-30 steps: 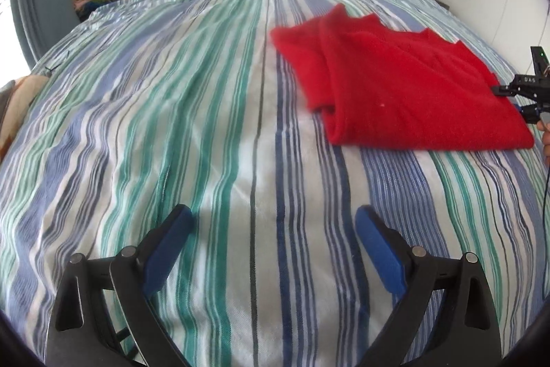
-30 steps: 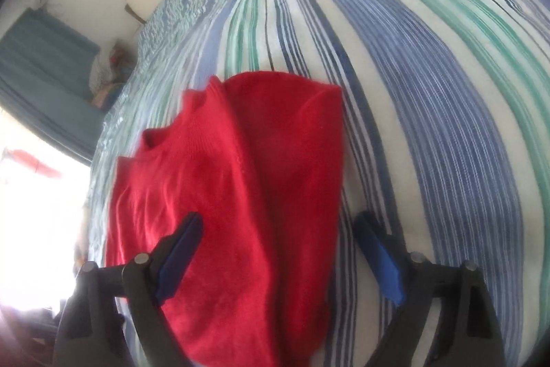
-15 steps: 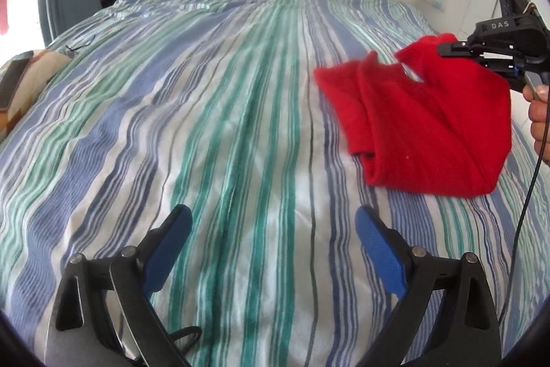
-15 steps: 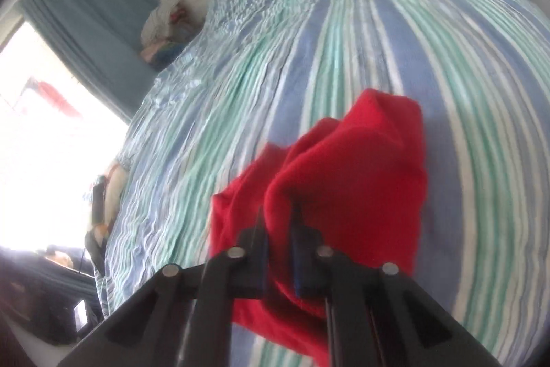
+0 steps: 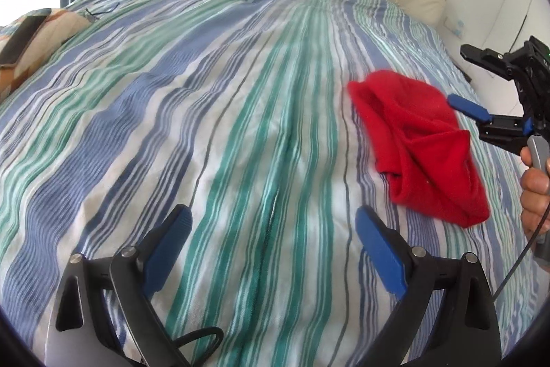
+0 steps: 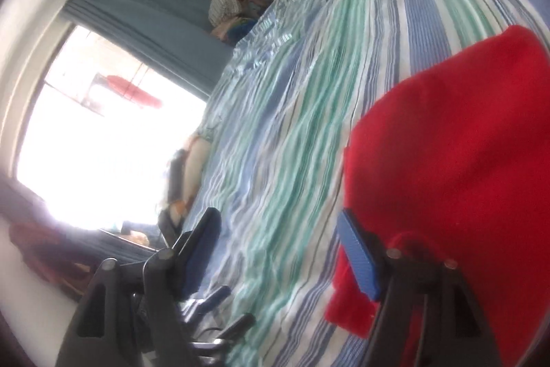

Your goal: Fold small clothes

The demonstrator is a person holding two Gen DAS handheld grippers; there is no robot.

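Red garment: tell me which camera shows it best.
The left wrist view. There the whole red garment lies bunched on the striped bedspread, outline and folds visible, beside the open right tool. The right wrist view shows only a close, blurred part, cropped by the frame edge and the tool.

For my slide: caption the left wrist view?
Open left gripper over striped bedspread; folded red garment beside open right gripper.

Left wrist view: low over striped bed [image 5: 240, 92], facing headboard. Right wrist view: tilted, close beside red garment [image 6: 464, 143], facing window. Shared: bed, red garment [image 5: 419, 147].
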